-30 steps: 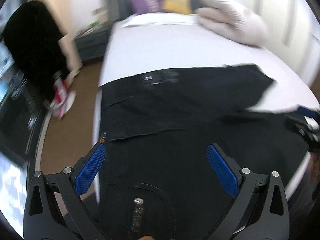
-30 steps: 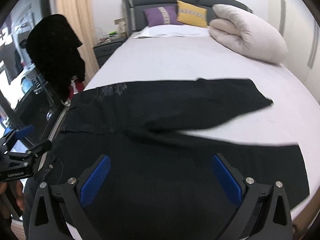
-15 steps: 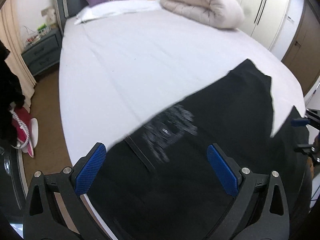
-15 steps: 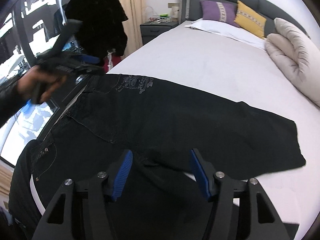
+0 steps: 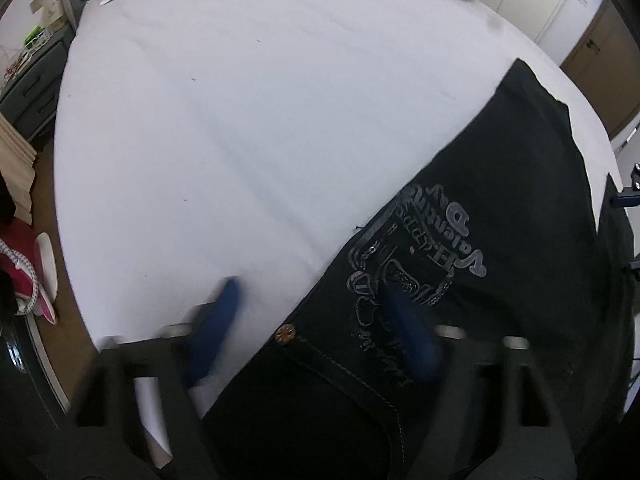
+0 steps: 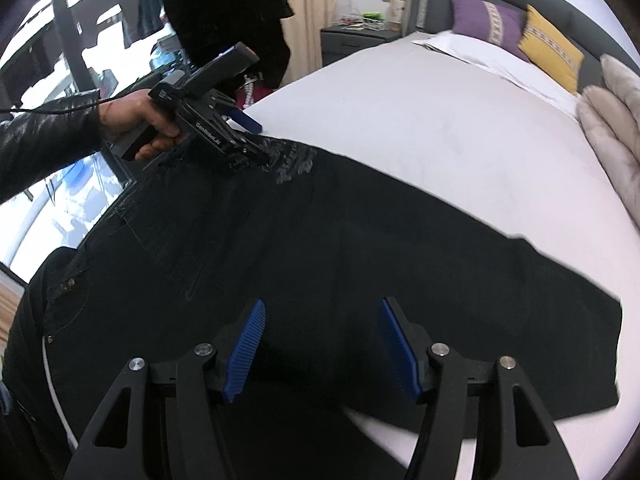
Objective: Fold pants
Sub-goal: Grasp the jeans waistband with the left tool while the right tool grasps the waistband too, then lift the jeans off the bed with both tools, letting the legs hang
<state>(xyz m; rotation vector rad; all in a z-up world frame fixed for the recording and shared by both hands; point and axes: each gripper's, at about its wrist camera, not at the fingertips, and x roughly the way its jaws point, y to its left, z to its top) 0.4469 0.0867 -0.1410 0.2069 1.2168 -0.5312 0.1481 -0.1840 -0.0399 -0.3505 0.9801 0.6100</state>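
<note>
White bed [image 5: 240,120], black pants [image 6: 320,240] spread; left claw [image 5: 312,320] newly narrowed astride waistband edge, right claw [image 6: 320,344] half-wide, empty.

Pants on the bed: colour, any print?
Black denim pants with a grey printed emblem near the waistband; left wrist view shows it best.

Pants [image 6: 320,248] lie flat across near end of bed [image 6: 420,120]. Pillows [image 6: 516,36] at headboard behind, rolled duvet [image 6: 616,120] to right. Nightstand [image 6: 356,42] left of bed. Left hand-held gripper [image 6: 256,140] over pants' far-left waist edge; right hand-held gripper [image 6: 320,348] over the near part.
</note>
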